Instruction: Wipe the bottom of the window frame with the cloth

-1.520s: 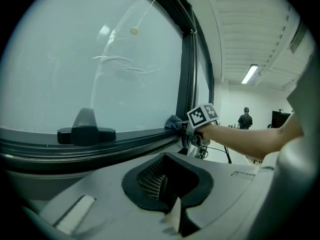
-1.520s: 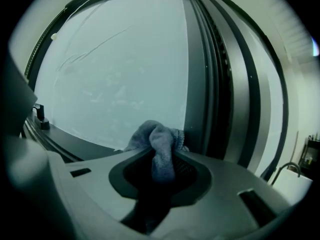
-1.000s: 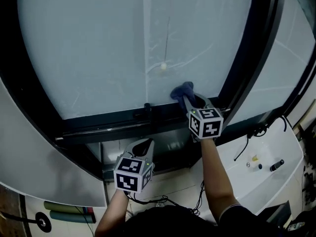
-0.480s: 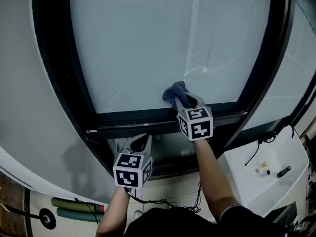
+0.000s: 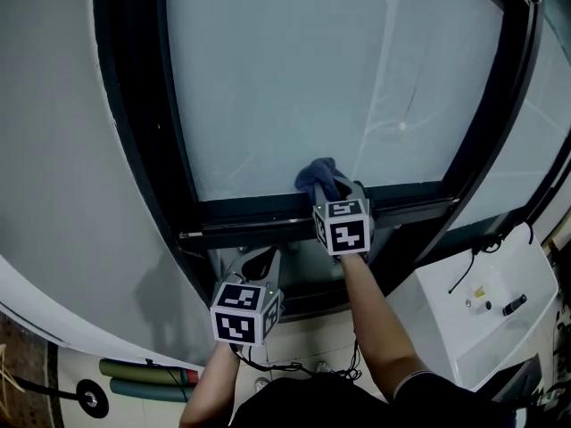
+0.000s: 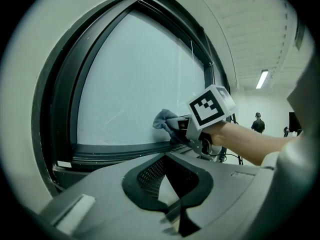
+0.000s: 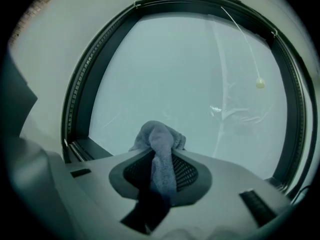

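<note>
A blue-grey cloth [image 5: 314,175] is bunched against the glass just above the window's dark bottom frame [image 5: 259,212]. My right gripper [image 5: 343,190] is shut on the cloth, which sticks out past the jaws in the right gripper view [image 7: 159,136]. The bottom frame [image 7: 82,146] runs off to the left below the cloth. My left gripper [image 5: 260,257] hangs lower, under the sill, shut on nothing. In the left gripper view [image 6: 167,184] it looks up at the right gripper [image 6: 187,129], the cloth [image 6: 164,119] and the bottom frame [image 6: 115,151].
A pull cord with a small bead [image 7: 260,83] hangs in front of the glass to the cloth's right. A white unit [image 5: 464,319] with small items and cables stands low on the right. Green rolls [image 5: 143,377] lie on the floor at left. A person [image 6: 258,123] stands far off.
My right gripper has slid the cloth leftward along the bottom frame, away from the right upright. The left gripper has stayed low under the sill.
</note>
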